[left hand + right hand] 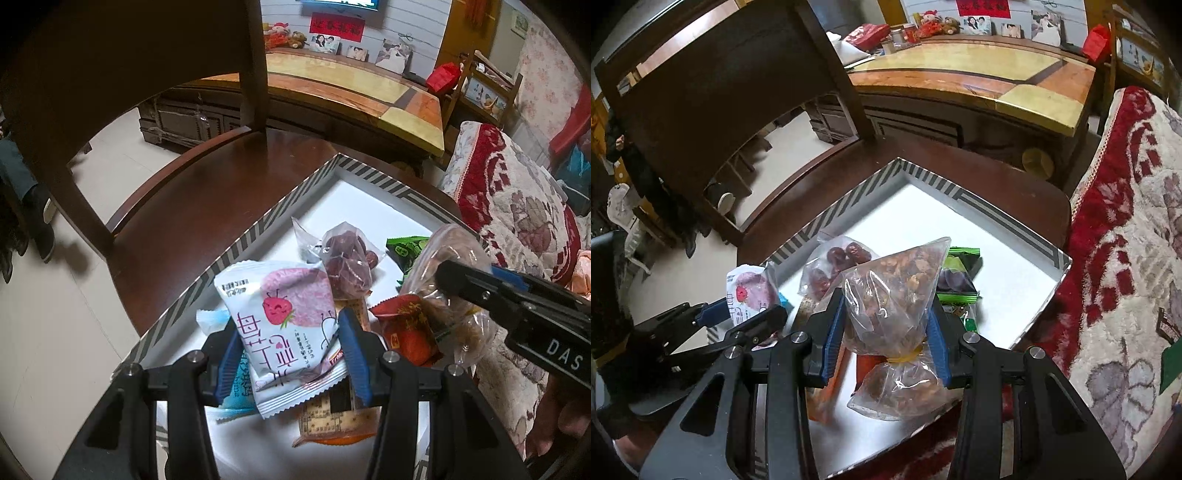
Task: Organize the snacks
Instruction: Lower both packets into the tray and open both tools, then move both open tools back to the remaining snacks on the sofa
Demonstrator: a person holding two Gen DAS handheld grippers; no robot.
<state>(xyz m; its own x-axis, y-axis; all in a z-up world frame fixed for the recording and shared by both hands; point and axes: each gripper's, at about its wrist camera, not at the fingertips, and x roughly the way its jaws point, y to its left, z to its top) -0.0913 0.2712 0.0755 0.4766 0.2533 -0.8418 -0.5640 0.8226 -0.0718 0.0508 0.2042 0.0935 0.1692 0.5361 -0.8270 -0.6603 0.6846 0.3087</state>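
A white box with a striped rim point(236, 251) point(1008, 218) sits on a dark wooden chair seat and holds several snacks. My left gripper point(286, 332) is shut on a white packet printed with a pink strawberry point(280, 325), held over the box's near left side. My right gripper point(888, 325) is shut on a clear bag of brown nuts point(897, 295), tied with a yellow band, above the box. A clear bag of red dates point(345, 266) point(831, 266), a green packet point(956, 280) and a red packet point(404, 328) lie inside.
The wooden chair point(207, 199) has its back rising at the left. A red and cream floral blanket point(1126, 258) lies at the right of the box. A low wooden table point(369, 96) stands behind. A person's shoes point(40, 229) rest on the pale floor at far left.
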